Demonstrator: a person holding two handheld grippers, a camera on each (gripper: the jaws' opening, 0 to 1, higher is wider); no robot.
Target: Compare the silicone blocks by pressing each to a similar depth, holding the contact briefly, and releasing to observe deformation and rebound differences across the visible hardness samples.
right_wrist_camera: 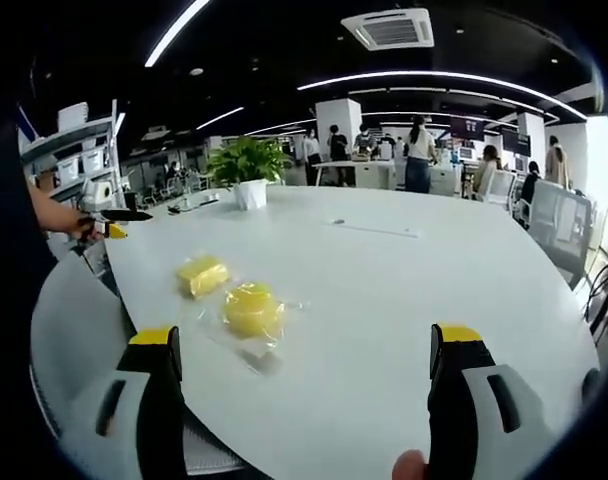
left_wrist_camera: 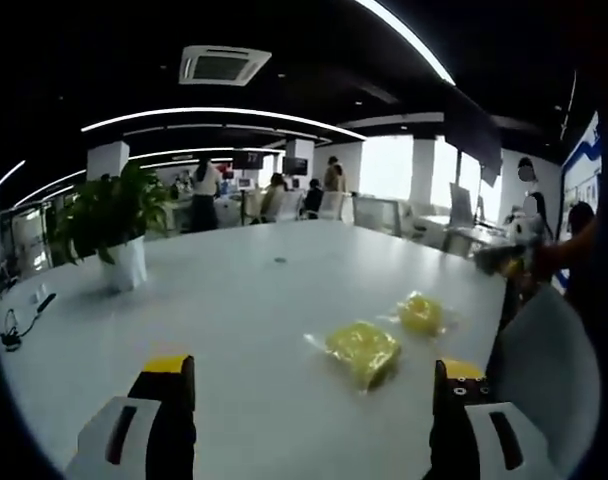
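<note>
White table (left_wrist_camera: 284,300) broad around two bagged blocks (left_wrist_camera: 362,348).

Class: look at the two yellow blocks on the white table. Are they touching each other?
Apart. In the left gripper view, bare table shows between the square block and the round block; the right gripper view also shows a gap.

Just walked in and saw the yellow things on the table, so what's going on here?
A person holds a gripper in each hand above a white table. Two yellow silicone blocks in clear bags lie on it: a round one and a squarer one. The left gripper and right gripper are both open, touching neither. Pressing has not begun.
</note>
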